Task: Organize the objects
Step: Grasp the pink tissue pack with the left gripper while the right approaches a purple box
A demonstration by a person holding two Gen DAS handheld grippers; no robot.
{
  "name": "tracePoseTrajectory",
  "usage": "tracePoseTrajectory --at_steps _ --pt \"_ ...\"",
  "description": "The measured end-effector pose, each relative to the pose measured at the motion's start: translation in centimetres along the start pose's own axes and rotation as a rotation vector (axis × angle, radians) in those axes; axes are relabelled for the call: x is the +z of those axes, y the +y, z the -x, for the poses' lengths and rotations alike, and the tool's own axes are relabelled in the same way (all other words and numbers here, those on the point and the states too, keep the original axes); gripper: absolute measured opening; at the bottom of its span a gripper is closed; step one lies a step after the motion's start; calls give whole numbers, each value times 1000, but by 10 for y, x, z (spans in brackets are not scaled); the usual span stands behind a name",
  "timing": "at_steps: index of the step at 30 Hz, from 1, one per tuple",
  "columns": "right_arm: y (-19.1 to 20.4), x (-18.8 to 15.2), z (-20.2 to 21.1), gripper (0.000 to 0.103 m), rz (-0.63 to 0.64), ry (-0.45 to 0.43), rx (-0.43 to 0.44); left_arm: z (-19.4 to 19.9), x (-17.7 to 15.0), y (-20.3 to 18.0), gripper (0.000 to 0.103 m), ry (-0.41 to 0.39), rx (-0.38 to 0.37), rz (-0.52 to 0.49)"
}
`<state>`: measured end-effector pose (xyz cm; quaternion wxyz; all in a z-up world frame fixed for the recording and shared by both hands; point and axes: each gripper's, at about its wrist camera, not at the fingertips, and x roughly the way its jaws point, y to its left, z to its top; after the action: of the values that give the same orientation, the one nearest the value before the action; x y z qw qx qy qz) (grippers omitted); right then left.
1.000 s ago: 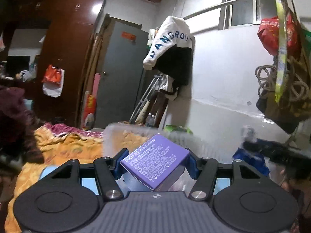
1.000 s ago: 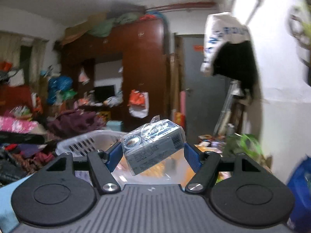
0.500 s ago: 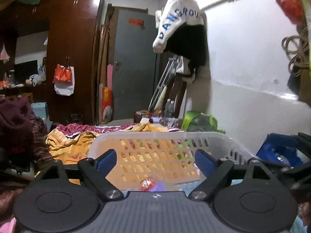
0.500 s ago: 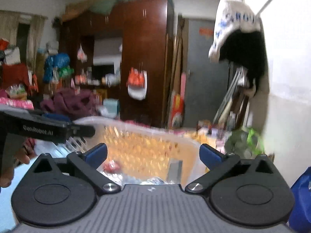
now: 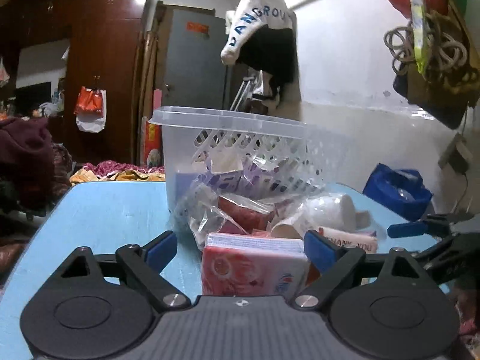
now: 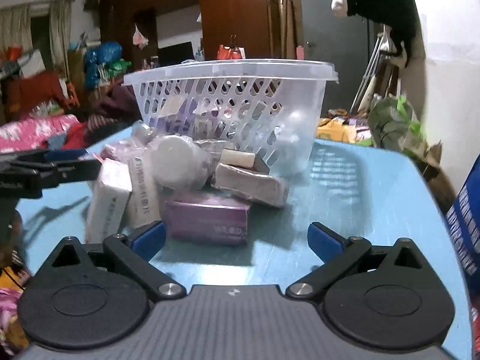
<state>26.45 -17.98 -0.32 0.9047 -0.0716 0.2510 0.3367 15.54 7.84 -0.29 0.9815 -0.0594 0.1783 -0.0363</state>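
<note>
On the blue worktop (image 6: 345, 180): basket (image 6: 228, 96), boxes piled before it.
My left gripper (image 5: 240, 247): jaws opening, pink pack (image 5: 252, 267) between, unpressed.
My right gripper (image 6: 237, 237): wide open, purple box (image 6: 207, 219) just ahead.

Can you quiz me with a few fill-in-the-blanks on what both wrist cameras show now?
1. The clear plastic basket stands on a table whose top is coloured ____.
2. Nearest the right gripper lies a box coloured ____.
3. Between the fingers of the left gripper sits a pack coloured ____.
4. The white cup lies ____ the basket.

Missing words: blue; purple; pink; outside
</note>
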Motion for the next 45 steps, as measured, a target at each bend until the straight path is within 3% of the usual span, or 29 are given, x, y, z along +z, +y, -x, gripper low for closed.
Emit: tracePoseTrajectory --at_steps 4,9,14,20,27,32,37,41,45 --pt "6 7 -11 103 6 27 36 -6 2 -6 95 26 -17 1" --pt "11 1 -16 102 14 71 0 -10 -1 -27 95 20 34 -48" --pt "10 0 -17 100 1 82 -9 -1 -7 -23 95 5 27 -20" --pt "21 2 -19 86 74 94 -14 9 -19 -18 95 -8 12 11" --pt "15 0 -15 69 37 69 8 5 -28 -31 96 20 25 -29" --pt "12 -1 -14 68 18 56 11 11 -42 -41 96 14 121 -95" --pt "13 0 -17 70 26 75 7 4 -46 -42 93 49 111 -109" --pt "11 -1 -13 68 7 48 10 12 -49 -34 88 10 80 -80" --pt "11 -6 1 68 11 -52 27 22 -48 -27 88 -51 74 -53"
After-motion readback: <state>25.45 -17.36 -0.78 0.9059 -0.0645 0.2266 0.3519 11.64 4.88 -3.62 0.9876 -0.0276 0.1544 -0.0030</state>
